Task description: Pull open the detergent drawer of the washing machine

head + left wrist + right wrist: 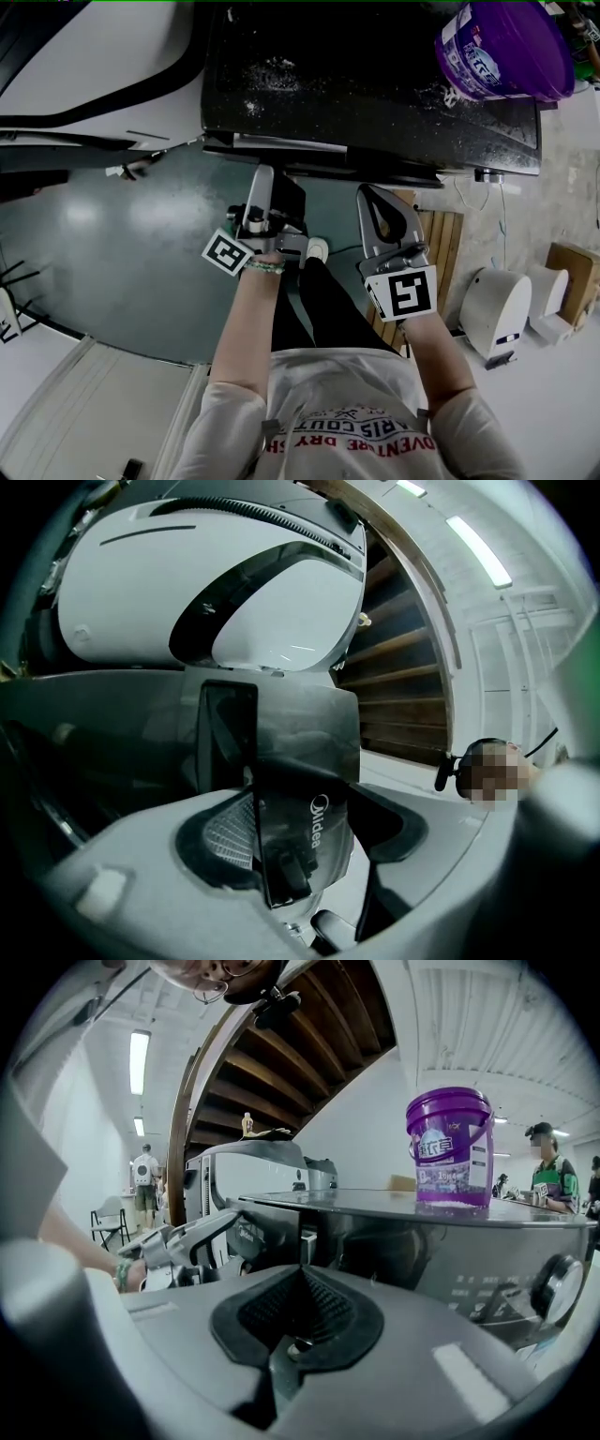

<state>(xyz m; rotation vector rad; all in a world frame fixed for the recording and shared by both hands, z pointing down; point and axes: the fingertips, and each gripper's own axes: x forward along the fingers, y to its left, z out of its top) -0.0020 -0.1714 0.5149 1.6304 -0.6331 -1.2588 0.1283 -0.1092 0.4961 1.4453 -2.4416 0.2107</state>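
Detergent drawer (305,761), with its dark glossy front that bears a brand name, stands between the jaws of the left gripper (286,841), and we see them closed on it near the left end of the front of the washing machine (375,103). The right gripper (300,1321) hangs just beside, its jaws closed together on nothing. A purple bucket (506,47) stands on the machine's top.
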